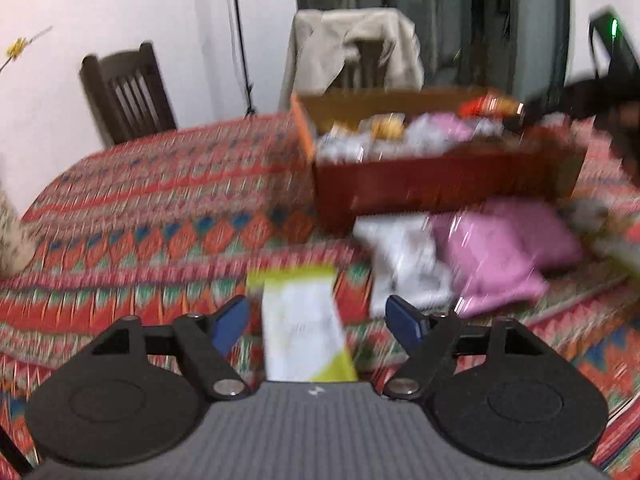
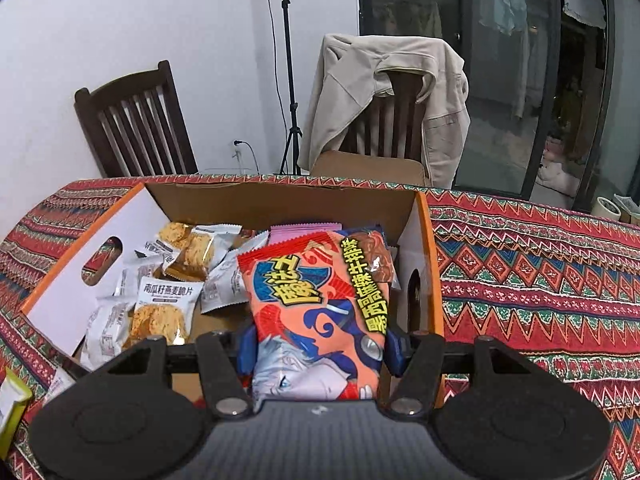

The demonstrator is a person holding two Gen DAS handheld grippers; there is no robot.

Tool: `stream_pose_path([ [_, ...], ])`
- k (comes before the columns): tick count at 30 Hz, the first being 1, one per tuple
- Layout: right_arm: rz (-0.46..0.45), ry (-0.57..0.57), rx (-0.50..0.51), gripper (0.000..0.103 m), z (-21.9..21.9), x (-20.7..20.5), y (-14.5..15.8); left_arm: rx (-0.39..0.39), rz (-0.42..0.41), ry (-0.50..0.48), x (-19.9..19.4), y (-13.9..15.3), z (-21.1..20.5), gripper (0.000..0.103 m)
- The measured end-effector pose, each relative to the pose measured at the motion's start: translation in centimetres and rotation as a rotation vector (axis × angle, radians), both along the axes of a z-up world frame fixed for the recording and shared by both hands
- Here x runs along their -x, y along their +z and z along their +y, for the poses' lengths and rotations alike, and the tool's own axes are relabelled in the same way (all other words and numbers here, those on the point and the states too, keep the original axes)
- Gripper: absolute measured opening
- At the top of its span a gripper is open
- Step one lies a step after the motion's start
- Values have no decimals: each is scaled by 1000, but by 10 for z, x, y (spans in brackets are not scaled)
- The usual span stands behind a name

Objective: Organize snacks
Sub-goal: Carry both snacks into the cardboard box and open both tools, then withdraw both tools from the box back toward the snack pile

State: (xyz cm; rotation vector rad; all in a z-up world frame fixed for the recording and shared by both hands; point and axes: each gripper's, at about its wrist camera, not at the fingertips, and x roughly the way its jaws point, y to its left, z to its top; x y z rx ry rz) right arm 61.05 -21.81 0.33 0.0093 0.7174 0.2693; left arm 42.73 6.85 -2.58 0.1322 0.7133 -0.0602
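Note:
The left wrist view is blurred. My left gripper is open over a white and lime-green snack packet that lies on the patterned tablecloth between the blue fingertips, apart from both. A white packet and a pink packet lie to its right, in front of the cardboard box. My right gripper is shut on a red snack bag and holds it over the open box, which holds several grey oat-crisp packets and a pink packet.
A dark wooden chair and a chair draped with a beige jacket stand behind the table. A tripod stands by the wall. A green-edged packet lies at the left of the box.

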Motion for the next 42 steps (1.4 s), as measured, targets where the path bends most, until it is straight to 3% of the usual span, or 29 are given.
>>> stream_pose_path([
  [3, 9, 0, -30, 58, 0, -1, -1, 37, 19, 20, 2, -8, 4, 39],
  [4, 7, 2, -30, 58, 0, 2, 0, 55, 20, 21, 5, -7, 7, 36],
  [7, 5, 7, -23, 56, -2, 8, 2, 65, -30, 60, 13, 7, 12, 35],
  [10, 9, 1, -17, 55, -3, 8, 3, 130, -87, 67, 9, 31, 15, 35],
  [14, 21, 3, -19, 55, 1, 2, 2, 174, -151, 16, -24, 71, 3, 35],
  [18, 37, -10, 3, 51, 7, -13, -4, 227, -115, -5, -92, 89, -14, 35],
  [20, 50, -24, 6, 51, 8, -20, -8, 211, -110, -1, -119, 92, -24, 35],
  [25, 37, -20, 45, 50, 16, -25, -13, 190, -46, 32, -176, 73, -38, 35],
  [28, 43, -3, 55, 50, 19, -28, -16, 149, -43, 46, -190, 56, -44, 41],
  [32, 69, 17, 40, 52, 19, -31, -24, 148, -49, 38, -194, 42, -44, 64],
  [34, 65, 28, 39, 55, 20, -29, -26, 148, -49, 38, -195, 40, -43, 70],
  [39, 28, 32, 32, 69, 20, -18, -11, 180, -51, 48, -188, 51, -34, 72],
  [42, -14, 18, 35, 76, 15, -9, 7, 183, -75, 45, -171, 68, -31, 78],
])
